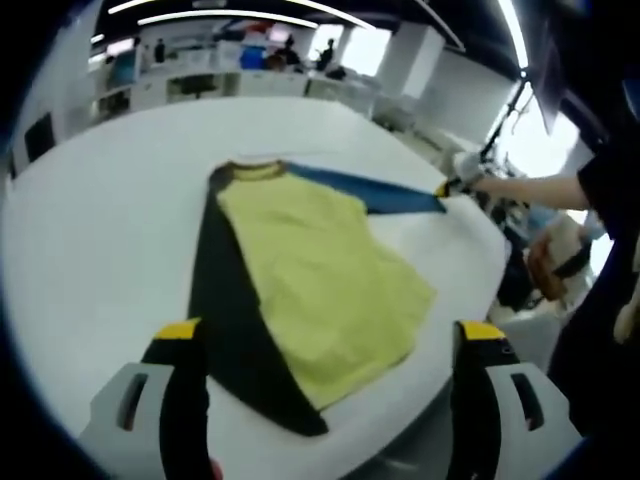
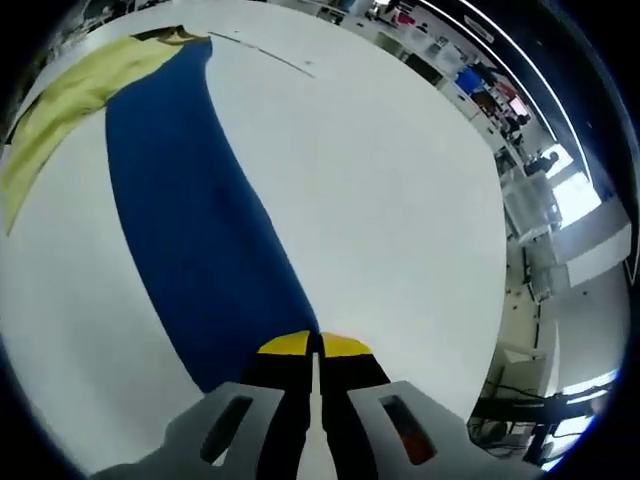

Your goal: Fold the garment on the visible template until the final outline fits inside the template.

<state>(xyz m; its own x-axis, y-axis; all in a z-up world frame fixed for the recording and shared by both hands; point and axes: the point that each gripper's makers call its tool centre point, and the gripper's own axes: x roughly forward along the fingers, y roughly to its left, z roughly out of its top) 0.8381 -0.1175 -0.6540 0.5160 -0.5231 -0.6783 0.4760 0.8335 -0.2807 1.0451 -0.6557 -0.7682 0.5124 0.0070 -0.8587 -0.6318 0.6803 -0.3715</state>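
Note:
A yellow garment [image 1: 320, 270] lies flat on the white table [image 1: 100, 220], with a black sleeve [image 1: 225, 320] along its left side. Its blue sleeve [image 1: 370, 190] stretches out to the right, where my right gripper [image 1: 447, 187] holds the cuff. In the right gripper view the blue sleeve [image 2: 190, 200] runs from the yellow body [image 2: 80, 90] down to my right gripper [image 2: 315, 345], whose jaws are shut on the sleeve's end. My left gripper [image 1: 330, 335] is open, hovering over the garment's near hem with a jaw on either side of it.
A thin dark line [image 2: 262, 50] is marked on the table [image 2: 400, 200] beyond the collar. The person's hand [image 1: 468, 165] and dark clothing [image 1: 600, 300] stand at the table's right edge. Desks and people fill the room behind [image 1: 240, 60].

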